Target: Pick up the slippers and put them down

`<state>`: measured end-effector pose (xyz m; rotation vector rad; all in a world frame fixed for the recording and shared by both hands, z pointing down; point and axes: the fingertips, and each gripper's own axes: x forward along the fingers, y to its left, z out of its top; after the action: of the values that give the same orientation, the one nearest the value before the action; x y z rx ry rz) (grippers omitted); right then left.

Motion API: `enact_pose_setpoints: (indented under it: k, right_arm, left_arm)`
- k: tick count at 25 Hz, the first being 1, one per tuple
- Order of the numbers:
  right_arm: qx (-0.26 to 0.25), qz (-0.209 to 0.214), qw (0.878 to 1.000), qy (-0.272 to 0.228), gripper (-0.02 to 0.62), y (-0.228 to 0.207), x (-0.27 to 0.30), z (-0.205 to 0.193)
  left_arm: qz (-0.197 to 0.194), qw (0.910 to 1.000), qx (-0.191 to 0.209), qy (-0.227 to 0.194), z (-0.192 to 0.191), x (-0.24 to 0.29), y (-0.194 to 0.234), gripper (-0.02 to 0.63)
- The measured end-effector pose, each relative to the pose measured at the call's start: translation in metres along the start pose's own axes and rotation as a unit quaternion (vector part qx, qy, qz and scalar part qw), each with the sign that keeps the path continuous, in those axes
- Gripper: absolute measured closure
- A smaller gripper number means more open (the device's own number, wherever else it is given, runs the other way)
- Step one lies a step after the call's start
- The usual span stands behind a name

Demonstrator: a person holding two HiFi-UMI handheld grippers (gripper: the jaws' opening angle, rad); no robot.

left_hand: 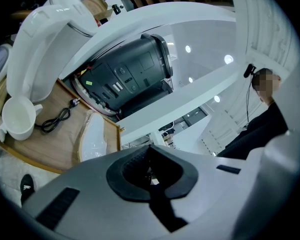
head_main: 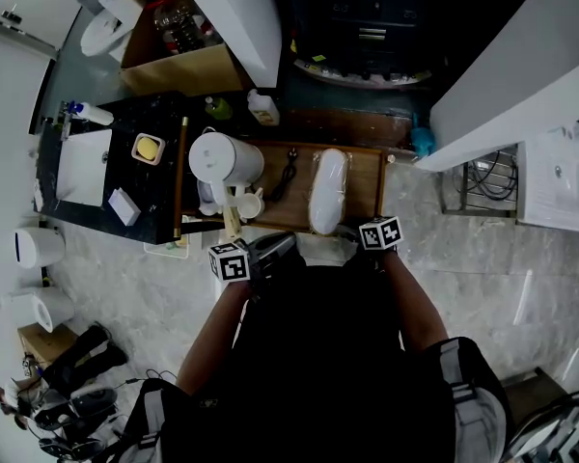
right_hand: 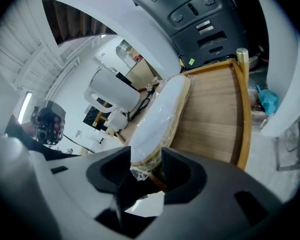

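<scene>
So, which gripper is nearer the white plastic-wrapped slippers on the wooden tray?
Right. The right gripper has its jaws astride the slippers; the left gripper sits left of them.

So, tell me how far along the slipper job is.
Done, by the look of it: the wrapped slippers lie flat on the wooden tray. In hand: nothing is gripped. The right gripper has its jaws open around the pack's near end, pads not pressing. The left gripper is shut and empty. Left: probably just drawing the right gripper back off the pack.

Hotel-like room, kettle (head_main: 224, 159), cup (head_main: 250, 204), wooden tray (head_main: 367, 186)
</scene>
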<state>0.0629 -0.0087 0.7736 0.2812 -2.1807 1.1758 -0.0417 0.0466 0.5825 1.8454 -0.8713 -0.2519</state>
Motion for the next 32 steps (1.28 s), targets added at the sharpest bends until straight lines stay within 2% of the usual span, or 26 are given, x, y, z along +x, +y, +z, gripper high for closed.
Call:
enact_pose_setpoints:
  k: [8, 16, 22, 32]
  right_arm:
    - [0.004, -0.002, 1.000, 0.007, 0.391, -0.006, 0.007, -0.002]
    - [0.052, 0.013, 0.999, -0.007, 0.374, -0.014, 0.013, -0.002]
    - [0.098, 0.044, 0.994, -0.017, 0.374, -0.019, 0.018, -0.002]
    - [0.131, 0.060, 0.989, -0.005, 0.374, -0.022, 0.027, 0.009]
  left_arm:
    - [0.003, 1.0000, -0.001, 0.006, -0.004, -0.001, 0.000, 0.594]
    - [0.009, 0.9998, -0.006, 0.014, -0.008, -0.003, 0.000, 0.594]
    - [0.013, 0.9997, -0.004, 0.023, -0.011, -0.004, -0.001, 0.594]
    - [0.027, 0.9996, -0.005, 0.012, -0.017, -0.008, 0.000, 0.594]
